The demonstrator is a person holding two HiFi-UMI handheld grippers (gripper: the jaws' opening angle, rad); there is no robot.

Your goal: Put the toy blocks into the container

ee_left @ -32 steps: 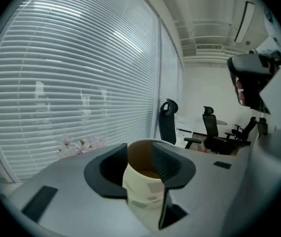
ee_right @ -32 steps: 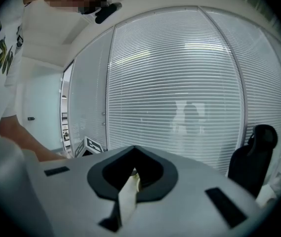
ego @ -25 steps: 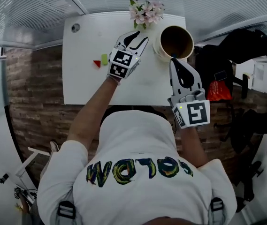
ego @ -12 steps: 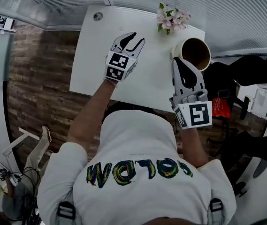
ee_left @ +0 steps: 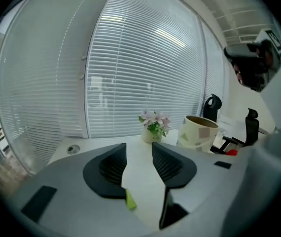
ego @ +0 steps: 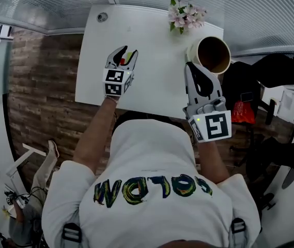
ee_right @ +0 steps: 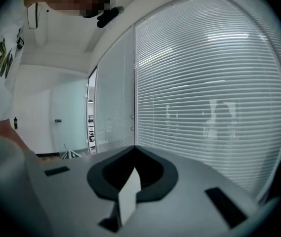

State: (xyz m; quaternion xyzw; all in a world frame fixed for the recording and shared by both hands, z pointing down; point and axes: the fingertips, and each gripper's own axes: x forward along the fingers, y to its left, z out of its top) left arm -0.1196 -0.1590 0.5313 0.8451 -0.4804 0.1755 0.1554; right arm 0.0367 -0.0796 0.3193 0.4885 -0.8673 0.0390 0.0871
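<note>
Straddling the green block (ee_left: pixel 130 200) untouched, left gripper (ego: pixel 124 55), jaws just opening wider; right gripper (ego: pixel 190 66) clenched, empty.

white table (ego: pixel 157 61) pushed up against a window wall, white horizontal blinds (ee_left: pixel 145 73) down, daylight coming through. brown wood-plank floor (ego: pixel 38 81). black office chair (ego: pixel 276 68) right of the table. small flower pot (ego: pixel 185 13) at the far edge.
</note>
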